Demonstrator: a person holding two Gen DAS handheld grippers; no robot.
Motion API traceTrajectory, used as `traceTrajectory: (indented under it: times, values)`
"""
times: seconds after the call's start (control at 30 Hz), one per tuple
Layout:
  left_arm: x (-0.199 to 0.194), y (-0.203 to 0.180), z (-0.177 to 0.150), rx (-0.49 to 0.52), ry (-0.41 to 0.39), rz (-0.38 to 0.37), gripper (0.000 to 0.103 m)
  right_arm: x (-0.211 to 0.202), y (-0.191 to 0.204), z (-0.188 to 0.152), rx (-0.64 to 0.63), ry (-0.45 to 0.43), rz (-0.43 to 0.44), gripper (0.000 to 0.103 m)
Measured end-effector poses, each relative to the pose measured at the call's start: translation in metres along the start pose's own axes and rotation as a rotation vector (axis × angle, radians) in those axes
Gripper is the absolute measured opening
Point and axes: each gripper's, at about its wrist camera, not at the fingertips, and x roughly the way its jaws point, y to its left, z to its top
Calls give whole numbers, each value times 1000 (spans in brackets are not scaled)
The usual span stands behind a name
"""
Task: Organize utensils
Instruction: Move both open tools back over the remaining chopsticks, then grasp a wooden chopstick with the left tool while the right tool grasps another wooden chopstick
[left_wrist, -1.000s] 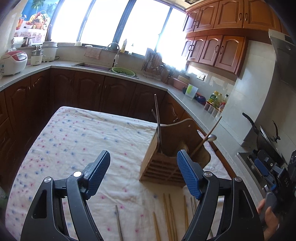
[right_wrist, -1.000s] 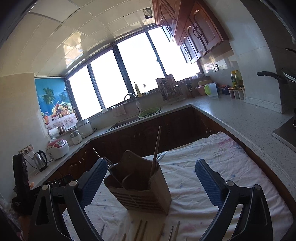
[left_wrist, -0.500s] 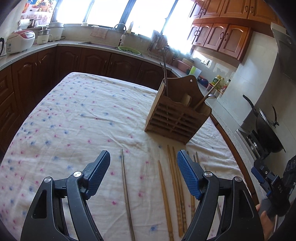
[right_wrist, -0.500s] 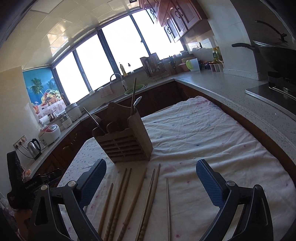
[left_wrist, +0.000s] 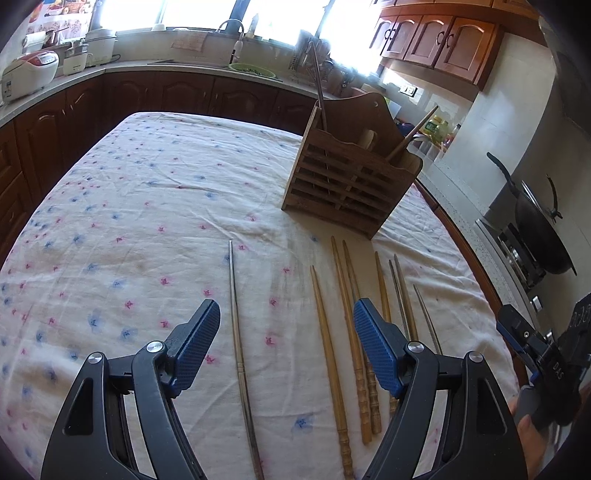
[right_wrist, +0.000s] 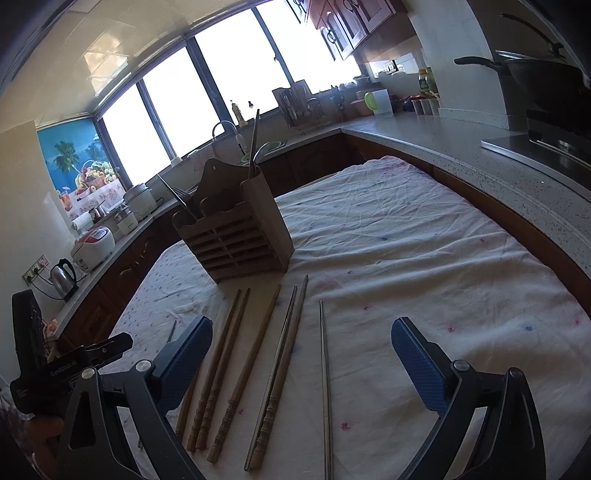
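- Your left gripper (left_wrist: 286, 345) hangs above the bench with its jaws spread wide and nothing in them; the lone thin metal chopstick (left_wrist: 238, 343) lies on the white flower-print cloth (left_wrist: 122, 206) between the blue pads, nearer the left one.
- Your right gripper (right_wrist: 301, 363) is likewise wide open and empty; under it lie the brown wooden chopsticks with ringed handles (right_wrist: 221, 373) and a second thin metal chopstick (right_wrist: 325, 373), all roughly parallel, tips toward the slatted wooden utensil holder (right_wrist: 240, 236).
- The holder stands upright just beyond the chopstick tips and already carries a few utensils; which compartment suits which kind, I cannot tell from here.
- My judgement: the step in hand is the first pick, so choose one stick per gripper rather than a bundle; the wooden ones lie close together, some touching, and a wide closing would likely drag a neighbour.
- Take the lone metal stick with the left; come down square across it, near mid-length, so it does not swing when lifted.
- Press lightly into the cloth; thin smooth metal may slip or roll as the pads close.
- Keep the two grippers apart over the holder.
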Motion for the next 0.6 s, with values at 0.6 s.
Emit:
traceTrajectory:
  times: [0.6]
  values:
    - [37,-17,3,44,97,17,72,29,0,0,-36,81,-24,85]
